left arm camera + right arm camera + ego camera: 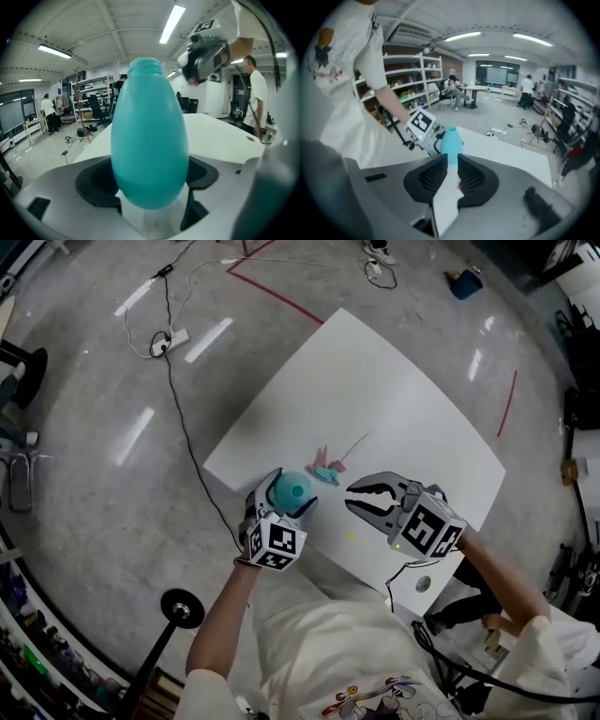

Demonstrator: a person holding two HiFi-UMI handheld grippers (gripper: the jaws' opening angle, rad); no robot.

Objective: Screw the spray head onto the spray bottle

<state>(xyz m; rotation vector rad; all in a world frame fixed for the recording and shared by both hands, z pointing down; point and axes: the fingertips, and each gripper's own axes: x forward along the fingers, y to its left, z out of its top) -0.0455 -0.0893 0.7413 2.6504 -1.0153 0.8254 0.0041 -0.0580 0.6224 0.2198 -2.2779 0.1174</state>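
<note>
The left gripper [287,495] is clamped around the belly of the bottle [149,136], which is held upright just over the near edge of the surface [394,399], its open threaded neck [146,64] pointing up. The bottle is teal, egg-shaped and smooth; it is judged to be light, thin-walled plastic that will give a little under pressure and could twist or slip in the pads when turning force is applied, so a firm hold on the widest part, as seen now, seems best suited. The spray head [326,469] is not yet picked up: it lies on the surface just beyond the bottle, pink and teal, with a thin tube [354,444] trailing away from it. It is judged to be light and stiff, while the tube looks slender and easily bent; a hold on the body or collar would be preferred, so that the tube can be fed into the neck before any turning is done. The right gripper [352,504] is carried nothing-in-hand beside the bottle, its jaws parted only by a narrow slit, and is pointed down towards the surface. Around the surface, a grey floor with cables [169,343] is seen.
</note>
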